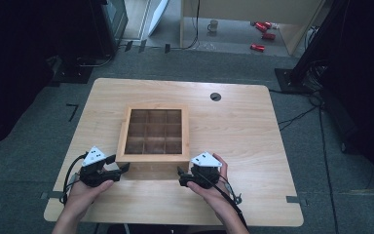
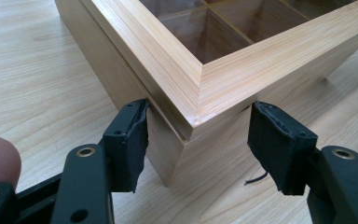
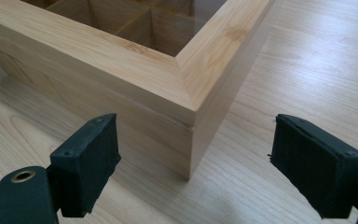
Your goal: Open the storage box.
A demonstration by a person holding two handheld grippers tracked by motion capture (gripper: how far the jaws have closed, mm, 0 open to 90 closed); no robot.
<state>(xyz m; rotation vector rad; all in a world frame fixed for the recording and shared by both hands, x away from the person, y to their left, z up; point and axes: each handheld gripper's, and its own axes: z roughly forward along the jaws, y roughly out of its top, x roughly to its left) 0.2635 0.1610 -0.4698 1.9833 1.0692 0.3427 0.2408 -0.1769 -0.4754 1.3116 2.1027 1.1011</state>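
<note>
Black padded left gripper (image 2: 198,144) pinches the rigid, smooth square wooden compartment box (image 1: 153,131) at its near corner, lid seam above, while right gripper (image 3: 193,161) gapes wide at the other corner.

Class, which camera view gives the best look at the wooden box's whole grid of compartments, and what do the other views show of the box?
The high view: the wooden box sits whole, all nine compartments visible through its lid. The left gripper view shows one near corner with the lid seam; the right gripper view shows the other near corner.
</note>
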